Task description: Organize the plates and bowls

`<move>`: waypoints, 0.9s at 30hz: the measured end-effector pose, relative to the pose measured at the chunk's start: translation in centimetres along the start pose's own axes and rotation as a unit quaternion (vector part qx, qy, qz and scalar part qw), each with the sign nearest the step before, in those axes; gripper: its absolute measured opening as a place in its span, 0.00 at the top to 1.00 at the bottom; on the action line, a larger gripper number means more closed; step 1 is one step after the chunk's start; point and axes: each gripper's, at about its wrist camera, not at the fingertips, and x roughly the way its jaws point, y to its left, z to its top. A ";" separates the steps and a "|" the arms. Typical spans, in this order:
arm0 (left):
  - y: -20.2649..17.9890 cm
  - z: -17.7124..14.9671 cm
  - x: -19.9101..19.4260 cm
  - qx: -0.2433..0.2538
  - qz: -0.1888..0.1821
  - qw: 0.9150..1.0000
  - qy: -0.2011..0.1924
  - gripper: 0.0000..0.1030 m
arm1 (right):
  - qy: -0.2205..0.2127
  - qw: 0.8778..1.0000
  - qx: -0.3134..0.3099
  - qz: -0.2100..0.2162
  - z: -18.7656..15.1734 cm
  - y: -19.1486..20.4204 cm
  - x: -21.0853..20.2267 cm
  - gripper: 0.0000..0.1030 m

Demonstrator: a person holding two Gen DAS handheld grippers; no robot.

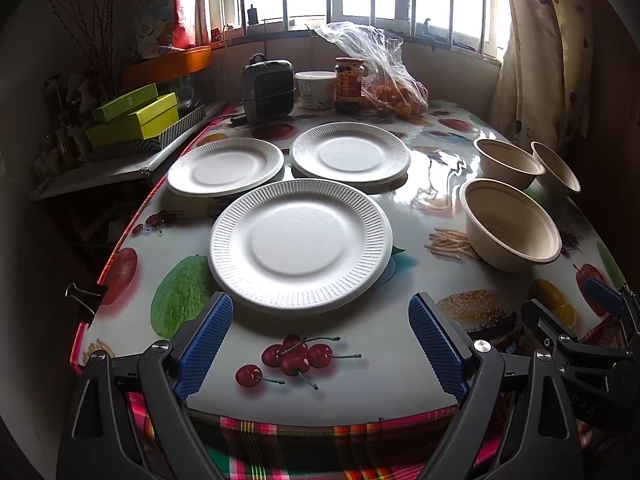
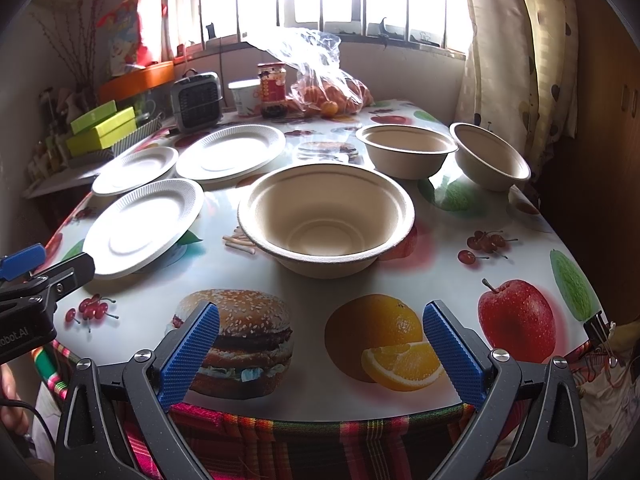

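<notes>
Three white paper plates lie on the fruit-print table: a near plate (image 1: 301, 245) (image 2: 144, 226), a far left plate (image 1: 225, 167) (image 2: 135, 170) and a far right plate (image 1: 350, 153) (image 2: 231, 152). Three beige paper bowls stand to the right: a near bowl (image 1: 512, 225) (image 2: 326, 216), a middle bowl (image 1: 506, 163) (image 2: 406, 151) and a far bowl (image 1: 556, 170) (image 2: 490, 156). My left gripper (image 1: 320, 344) is open and empty at the table's front edge, just short of the near plate. My right gripper (image 2: 320, 354) is open and empty, in front of the near bowl.
At the table's back stand a small grey heater (image 1: 267, 90), a white tub (image 1: 316, 89), a jar (image 1: 349, 85) and a plastic bag of oranges (image 1: 394, 92). Green boxes (image 1: 134, 118) sit on a side shelf at the left. A curtain (image 1: 540, 52) hangs at the right.
</notes>
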 end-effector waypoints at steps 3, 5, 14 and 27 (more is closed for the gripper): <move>0.0 0.0 0.0 0.000 0.000 1.000 0.000 0.13 | 0.000 1.000 0.000 0.000 0.0 0.0 0.0 0.00; 0.0 0.0 0.0 0.000 0.000 1.000 0.000 0.13 | 0.000 1.000 0.000 0.000 0.0 0.0 0.0 0.00; 0.2 0.2 -0.2 0.000 0.002 1.000 -0.003 0.13 | 0.000 1.000 0.000 0.001 0.0 -0.1 0.0 0.00; 0.6 0.7 -0.6 0.000 0.004 1.000 -0.010 0.13 | -0.014 1.000 0.000 0.008 0.4 -0.1 -0.5 0.00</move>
